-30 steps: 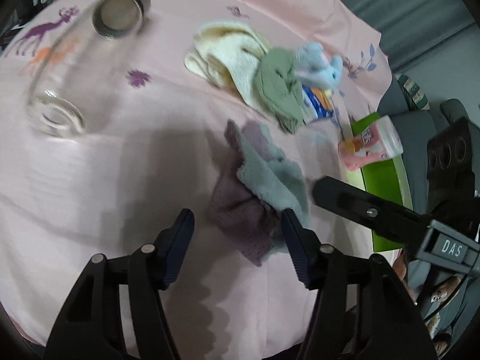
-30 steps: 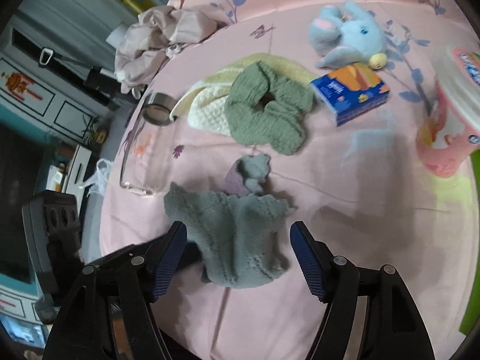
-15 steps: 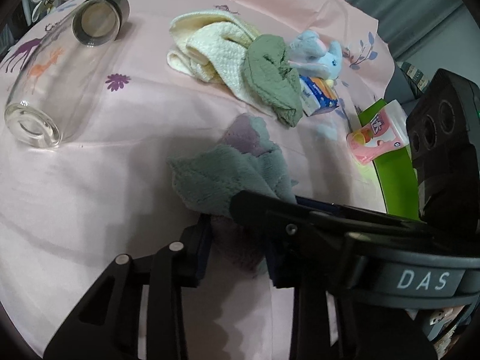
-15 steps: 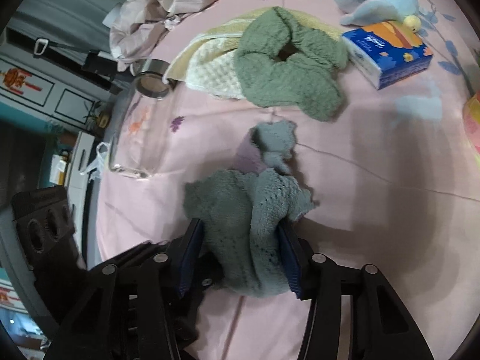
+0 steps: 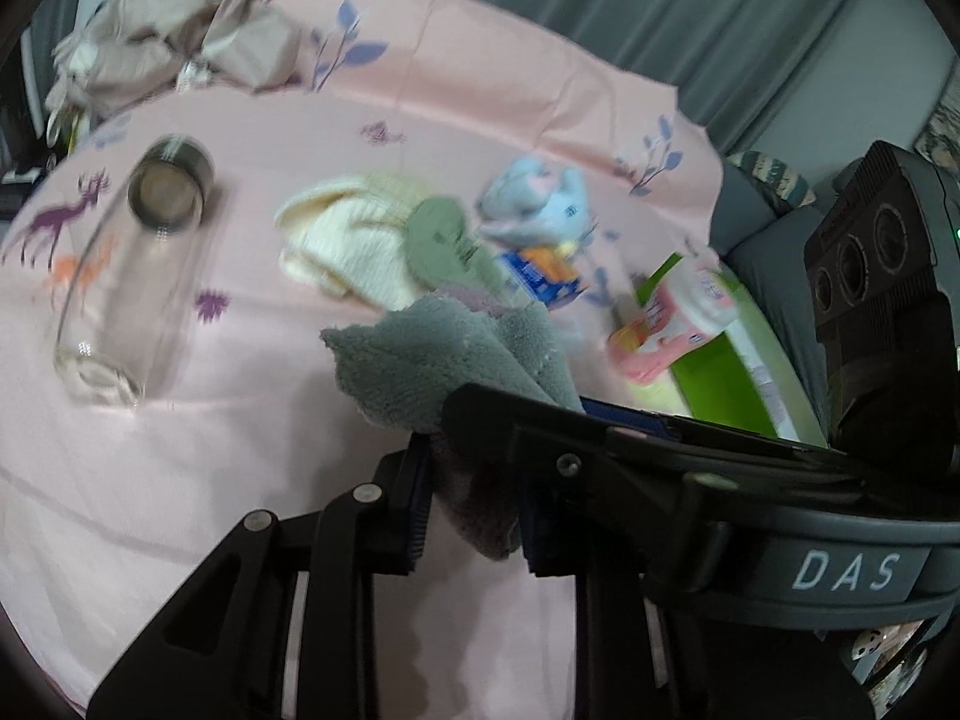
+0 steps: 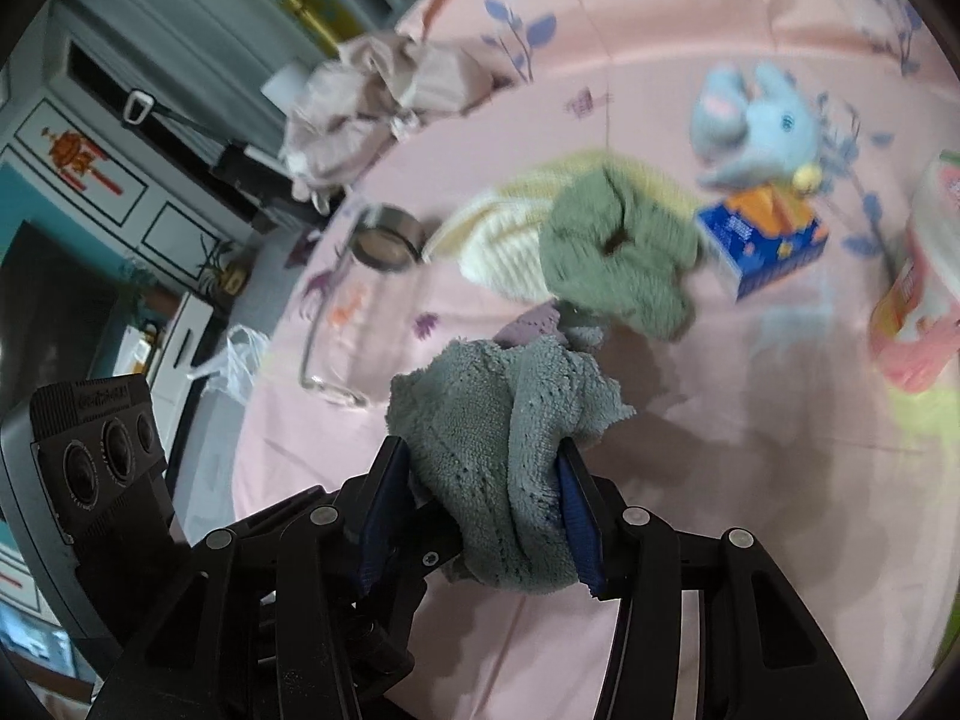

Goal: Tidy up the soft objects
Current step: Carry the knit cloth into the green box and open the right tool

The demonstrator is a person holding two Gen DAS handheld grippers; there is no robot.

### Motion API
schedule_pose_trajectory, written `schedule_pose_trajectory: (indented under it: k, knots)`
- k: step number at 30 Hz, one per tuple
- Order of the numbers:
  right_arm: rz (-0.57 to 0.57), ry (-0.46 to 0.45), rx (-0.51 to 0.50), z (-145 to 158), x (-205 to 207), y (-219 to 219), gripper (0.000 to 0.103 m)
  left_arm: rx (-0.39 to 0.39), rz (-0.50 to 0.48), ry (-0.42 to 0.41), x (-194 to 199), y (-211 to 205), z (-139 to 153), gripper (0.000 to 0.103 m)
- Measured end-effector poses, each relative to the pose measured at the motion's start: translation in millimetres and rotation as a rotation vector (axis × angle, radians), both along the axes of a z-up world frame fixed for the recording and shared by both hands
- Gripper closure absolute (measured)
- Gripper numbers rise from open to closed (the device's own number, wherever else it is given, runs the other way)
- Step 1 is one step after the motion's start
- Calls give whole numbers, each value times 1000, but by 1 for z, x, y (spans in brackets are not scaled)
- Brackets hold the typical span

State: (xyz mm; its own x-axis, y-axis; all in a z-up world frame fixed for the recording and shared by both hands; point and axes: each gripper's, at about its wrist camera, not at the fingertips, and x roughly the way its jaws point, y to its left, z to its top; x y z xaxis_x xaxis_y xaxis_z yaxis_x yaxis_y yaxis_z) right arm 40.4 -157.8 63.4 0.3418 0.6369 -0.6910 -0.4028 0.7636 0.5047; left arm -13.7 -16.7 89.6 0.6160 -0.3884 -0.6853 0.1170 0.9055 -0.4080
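A grey-green and mauve fluffy cloth point(image 5: 444, 360) is held up off the pink sheet by both grippers. My left gripper point(image 5: 471, 501) is shut on its mauve lower part. My right gripper point(image 6: 489, 498) is shut on the grey-green part point(image 6: 498, 420). Beyond lie a cream towel point(image 5: 354, 243), an olive knitted piece point(image 6: 618, 264) on top of it, and a blue plush elephant point(image 6: 756, 126). The right gripper's body crosses the left wrist view point(image 5: 660, 456).
A clear glass jar point(image 5: 129, 276) lies on its side at the left. A blue tissue pack point(image 6: 768, 246) and a pink-white wipes pack point(image 5: 672, 318) lie at the right, by a green box point(image 5: 720, 360). Crumpled beige fabric point(image 6: 372, 102) sits at the far edge.
Both grippers closed on the cloth and have lifted it off the sheet. The views tilted up toward the far edge of the bed.
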Motion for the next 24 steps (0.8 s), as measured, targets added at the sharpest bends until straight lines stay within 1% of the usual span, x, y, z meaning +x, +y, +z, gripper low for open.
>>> schedule_pose_trajectory:
  k: [4,9,11,14,19,24]
  knots:
    - [-29,-60,25,19,-8,-14,51,20,-25,-61,-4,-13,20,84]
    - [-84,-135,53,42,-18,-40,51,42,-65,-136,-5,-40,42,85]
    - [-113,-161,59,49,-20,-52,53,52,-83,-156,-4,-50,48,86]
    - [-161,-189,67,54,-23,-72,54,61,-107,-163,1,-67,53,86]
    - [-245,-182,80,54,-20,-106,57,61,-159,-158,12,-100,56,87]
    - [-339,-210,92,59,-24,-141,58,68,-229,-192,17,-134,65,86]
